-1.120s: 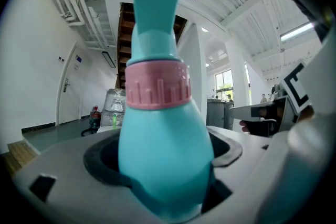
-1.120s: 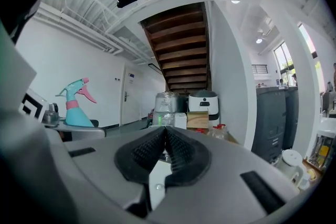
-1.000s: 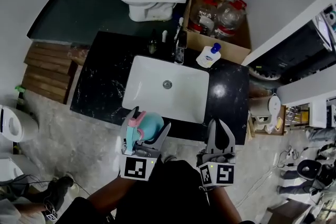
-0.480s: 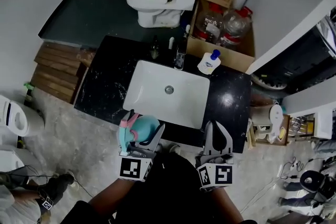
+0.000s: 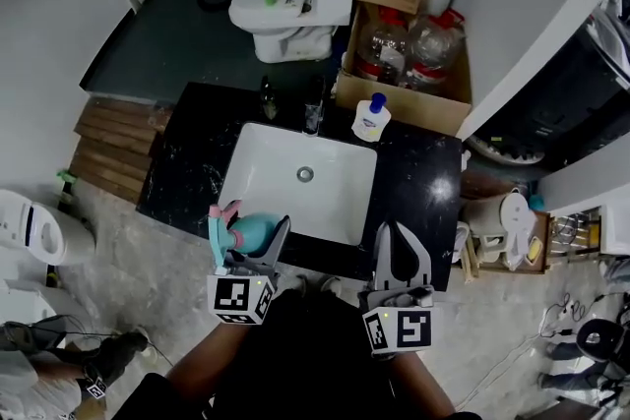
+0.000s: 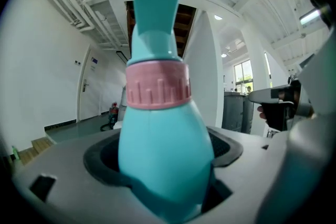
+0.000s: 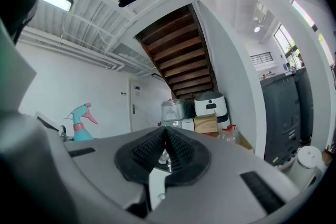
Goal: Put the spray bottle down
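1. Black, speckled table (image 5: 423, 184) fills the middle of the head view, with a white rectangular sink (image 5: 295, 174) set into it.
2. Brown cardboard box (image 5: 406, 86) stands just beyond the table's far right edge and holds clear jugs with red caps.
3. Grey left claw (image 5: 248, 249) sits over the table's near edge, by the sink's near left corner. It pinches the lower body of the spray bottle (image 6: 165, 155).
4. Grey right claw (image 7: 166, 150) is over the near edge, right of the sink. Its ribbed pads are pressed together with nothing between them.
5. Teal bottle with a pink collar and trigger stands upright in the left claw, off the table.
6. White soap bottle (image 5: 370, 119) with a blue cap stands at the far edge, behind the sink's right corner.
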The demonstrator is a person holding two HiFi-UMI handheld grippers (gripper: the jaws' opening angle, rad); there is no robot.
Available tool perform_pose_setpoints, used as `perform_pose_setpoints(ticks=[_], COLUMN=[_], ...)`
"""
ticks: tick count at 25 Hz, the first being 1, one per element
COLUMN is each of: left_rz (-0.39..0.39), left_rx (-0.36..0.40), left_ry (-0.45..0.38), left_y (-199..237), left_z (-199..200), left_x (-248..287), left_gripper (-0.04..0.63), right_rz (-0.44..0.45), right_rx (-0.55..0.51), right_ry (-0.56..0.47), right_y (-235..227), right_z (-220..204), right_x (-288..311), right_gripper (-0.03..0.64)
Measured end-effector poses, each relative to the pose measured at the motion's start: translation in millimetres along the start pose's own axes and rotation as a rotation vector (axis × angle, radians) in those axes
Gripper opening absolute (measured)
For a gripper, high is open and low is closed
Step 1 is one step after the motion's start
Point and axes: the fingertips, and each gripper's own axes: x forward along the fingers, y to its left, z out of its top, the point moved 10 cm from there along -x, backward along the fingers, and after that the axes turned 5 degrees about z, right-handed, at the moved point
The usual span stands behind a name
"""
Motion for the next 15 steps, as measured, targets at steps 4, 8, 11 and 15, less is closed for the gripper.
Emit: perform_pose_setpoints(ticks=[4,8,11,15], left_rz=[0.029,0.065,0.098,0.108], left_rx=[0.028,0.04,0.002,0.004], left_ry=[-0.002,0.0,0.01,0.026], left_y=[0,10,25,51], left_z=[0,3,5,3], left_x=[16,35,44,60], left_gripper=[0.423,0.423,0.423,0.423], right_rz=[0.034,0.051,0.059,0.055], right_rx=[-0.019,-0.027,0.009,0.016], right_ry=[0.007,0.02,0.024,0.015], right_y=[-6,-9,-8,1], right_z=[-4,-6,-5,-2], right_x=[-1,3,10,37], right_gripper=[0.015,0.015,0.015,0.015])
